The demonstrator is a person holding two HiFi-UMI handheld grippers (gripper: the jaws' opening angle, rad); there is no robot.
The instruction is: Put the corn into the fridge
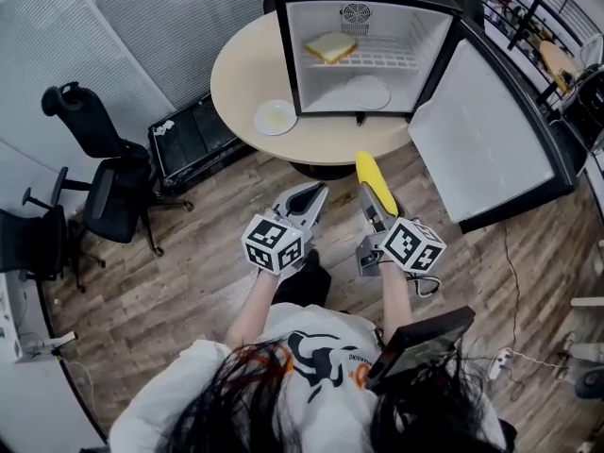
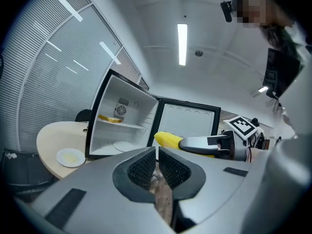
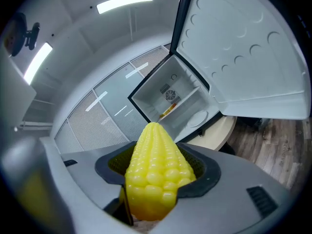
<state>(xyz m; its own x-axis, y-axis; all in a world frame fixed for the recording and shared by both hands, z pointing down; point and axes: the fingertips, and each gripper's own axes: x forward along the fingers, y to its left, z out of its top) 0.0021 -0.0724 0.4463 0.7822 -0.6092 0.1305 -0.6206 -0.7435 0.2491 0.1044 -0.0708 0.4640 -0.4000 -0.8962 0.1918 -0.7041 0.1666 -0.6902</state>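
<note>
Right gripper [image 1: 375, 202]: jaws pinching the corn [image 3: 154, 175] by its thick end, with the pointed tip jutting forward past the pads toward the open fridge [image 1: 289, 57]. The corn is held in the air over the wooden floor [image 1: 198, 262], just short of the table's [image 1: 242, 72] near edge and outside the fridge. Left gripper [image 2: 157, 153]: jaws pressed nearly together with nothing between them, level with the right gripper and just beside it. The fridge stands on the round table with its door [image 1: 483, 132] swung wide past the table's right edge. On its upper shelf lies what looks like a slice of bread [image 1: 330, 47], and on its floor a white plate [image 1: 366, 92]. A small plate [image 1: 275, 117] sits near the table's near-left edge, by the fridge's front left corner. An office chair [image 1: 106, 179] stands on the floor, well to the left of the table.
</note>
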